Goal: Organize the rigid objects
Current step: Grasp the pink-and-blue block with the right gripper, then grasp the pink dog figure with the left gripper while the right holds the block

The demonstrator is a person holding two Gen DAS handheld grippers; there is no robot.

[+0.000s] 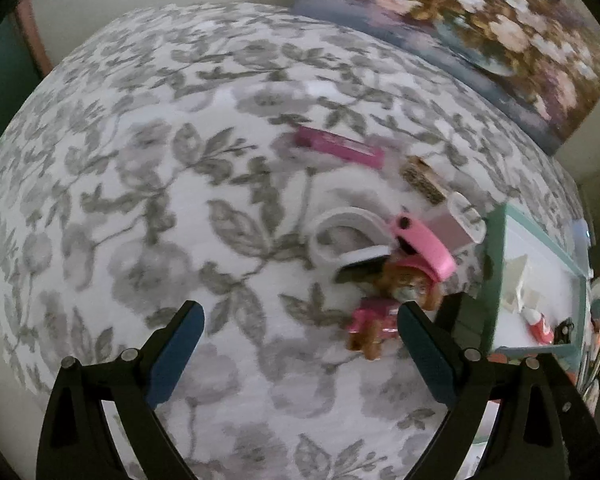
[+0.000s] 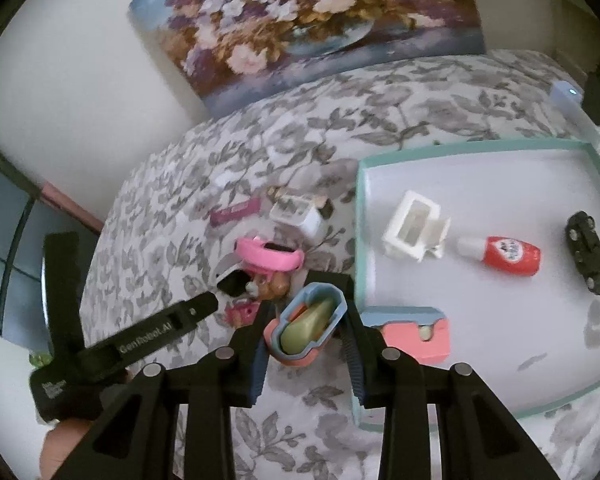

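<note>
A blue case (image 2: 306, 322) is held in the right tool (image 2: 306, 340), tilted down beside the tray (image 2: 358, 216).
The left tool (image 1: 300, 344) is spread wide, empty, pointed steeply down at the bed (image 1: 140, 200), near the doll (image 1: 380, 316).

Left gripper (image 1: 300, 328), jaws apart, hangs over the floral cloth (image 1: 140, 200) beside a toy figure (image 1: 384, 312).

Home bedroom: floral bedspread (image 1: 180, 184), flower painting (image 2: 300, 20) against wall, small toys.
</note>
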